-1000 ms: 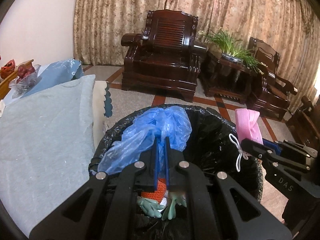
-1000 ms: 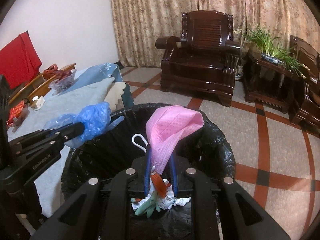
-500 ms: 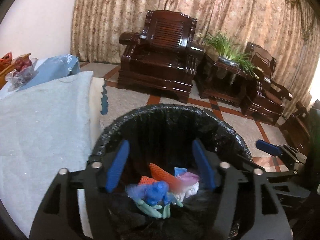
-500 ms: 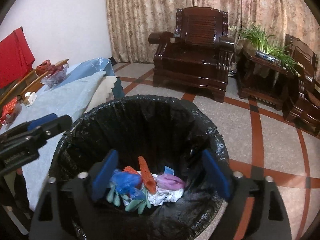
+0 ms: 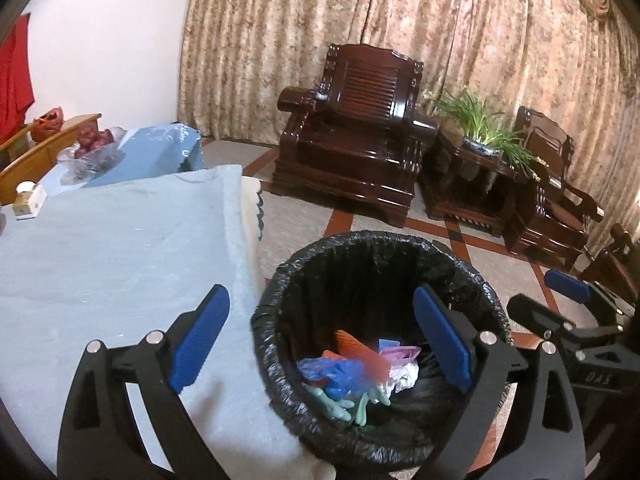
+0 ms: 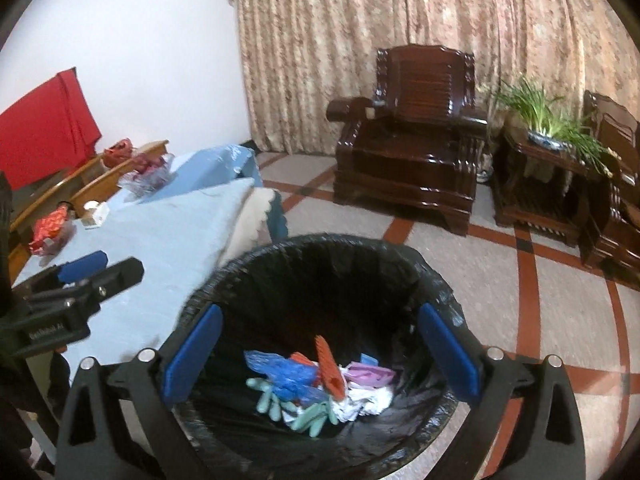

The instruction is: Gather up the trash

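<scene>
Dark wooden armchair (image 6: pixel 404 152) before patterned curtains (image 6: pixel 400 32); potted plant (image 6: pixel 548 120) beside it.

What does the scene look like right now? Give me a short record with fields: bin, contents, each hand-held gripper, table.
bin: trash bin lined with a black bag, on the floor beside the table
contents: blue plastic bag, pink mask, green gloves, orange piece, white paper
left hand-held gripper: jaws opening, nothing between them
right hand-held gripper: jaws opening, nothing between them, over the bin
table: light blue cloth, small items at the far end
</scene>
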`<state>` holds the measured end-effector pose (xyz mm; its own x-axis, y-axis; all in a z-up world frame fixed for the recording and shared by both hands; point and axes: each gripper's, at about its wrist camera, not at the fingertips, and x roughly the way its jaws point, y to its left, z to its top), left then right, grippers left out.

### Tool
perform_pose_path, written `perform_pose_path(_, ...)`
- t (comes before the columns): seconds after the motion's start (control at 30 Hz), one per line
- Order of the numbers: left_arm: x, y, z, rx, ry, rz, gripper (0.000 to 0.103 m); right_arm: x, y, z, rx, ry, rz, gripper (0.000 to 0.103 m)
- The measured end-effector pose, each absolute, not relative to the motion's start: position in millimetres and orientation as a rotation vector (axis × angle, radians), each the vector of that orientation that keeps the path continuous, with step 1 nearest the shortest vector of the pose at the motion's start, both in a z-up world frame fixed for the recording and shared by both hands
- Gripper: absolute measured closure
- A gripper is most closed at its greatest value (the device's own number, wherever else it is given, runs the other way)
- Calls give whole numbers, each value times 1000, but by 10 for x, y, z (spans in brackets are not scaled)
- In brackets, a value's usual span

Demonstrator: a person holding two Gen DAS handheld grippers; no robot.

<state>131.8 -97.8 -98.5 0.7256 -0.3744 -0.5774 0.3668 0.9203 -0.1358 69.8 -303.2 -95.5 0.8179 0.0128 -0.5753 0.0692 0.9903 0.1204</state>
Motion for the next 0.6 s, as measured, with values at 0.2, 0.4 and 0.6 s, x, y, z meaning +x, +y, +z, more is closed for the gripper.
perform_pose_path(0.2, 1074, -779, -749, -8, 606, -376, 9, 554, -2873, -723, 129, 582, 0, 6)
perform_pose_path(0.4, 837, -642, -531, -19, 575, -356, 9, 403, -2700, -495, 109, 550, 31, 6)
perform_pose_path(0.6, 652, -551, -384, -15, 554, -336, 8, 262, -2630, -314, 98, 529, 49, 6)
